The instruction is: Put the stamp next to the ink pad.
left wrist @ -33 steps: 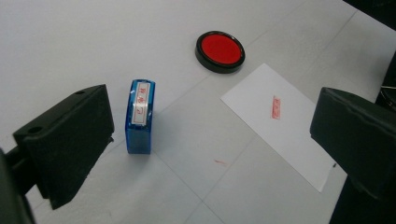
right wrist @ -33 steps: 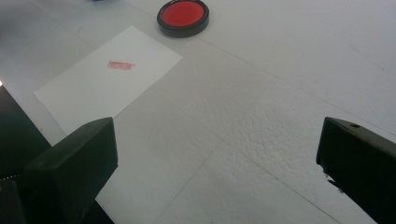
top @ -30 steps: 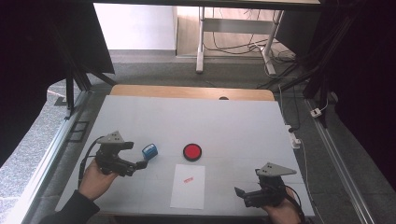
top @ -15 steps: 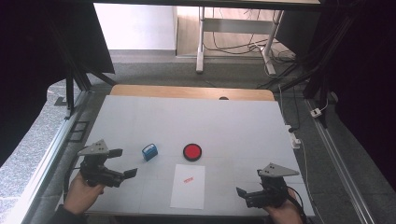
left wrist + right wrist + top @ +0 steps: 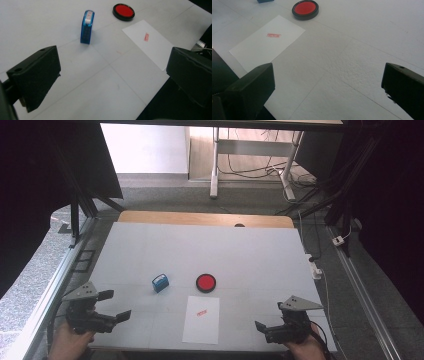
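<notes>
I have pulled my left claw (image 5: 114, 306) back from the blue stamp (image 5: 160, 283) to the near left corner of the table (image 5: 250, 250); it hangs there with its jaws wide and nothing between them. My right claw (image 5: 264, 330) has stayed at the near right edge, jaws also spread wide and bare. On the table I count one blue stamp standing alone, one round red ink pad (image 5: 205, 282) near it on its right, and one white sheet of paper (image 5: 202, 319) bearing one red stamp mark (image 5: 202, 311).
</notes>
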`<state>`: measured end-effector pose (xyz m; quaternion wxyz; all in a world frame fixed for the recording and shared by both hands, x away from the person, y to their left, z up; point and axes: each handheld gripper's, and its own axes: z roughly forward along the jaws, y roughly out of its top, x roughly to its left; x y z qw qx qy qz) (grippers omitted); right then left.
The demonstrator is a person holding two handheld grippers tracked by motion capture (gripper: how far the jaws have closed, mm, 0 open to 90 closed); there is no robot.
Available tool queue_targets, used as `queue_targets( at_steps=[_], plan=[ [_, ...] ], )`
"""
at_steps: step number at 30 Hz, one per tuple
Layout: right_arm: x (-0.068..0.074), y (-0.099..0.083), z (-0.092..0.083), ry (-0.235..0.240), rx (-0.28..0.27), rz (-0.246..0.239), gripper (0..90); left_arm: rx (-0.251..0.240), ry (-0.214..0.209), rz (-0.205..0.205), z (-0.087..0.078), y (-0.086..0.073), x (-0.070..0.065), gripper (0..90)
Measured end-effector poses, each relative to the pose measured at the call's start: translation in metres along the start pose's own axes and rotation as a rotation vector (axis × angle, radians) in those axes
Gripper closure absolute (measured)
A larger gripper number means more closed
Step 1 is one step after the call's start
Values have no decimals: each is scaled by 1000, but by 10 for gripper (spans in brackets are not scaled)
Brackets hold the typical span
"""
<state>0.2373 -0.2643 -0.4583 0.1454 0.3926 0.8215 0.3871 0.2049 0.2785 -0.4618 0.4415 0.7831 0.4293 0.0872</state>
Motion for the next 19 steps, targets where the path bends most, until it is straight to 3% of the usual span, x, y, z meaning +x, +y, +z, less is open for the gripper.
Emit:
queue_targets(
  at_steps=[6, 11, 19],
  plan=[
    [1, -1, -1, -5, -9, -8, 0, 24, 54, 5, -7, -16, 1, 0],
    [1, -1, -1, -8, -10, -7, 0, 74, 97, 7, -6, -24, 1, 0],
    [2, -1, -2, -13, -4, -9, 0, 76, 99, -12, -6, -24, 3, 0]
  ],
)
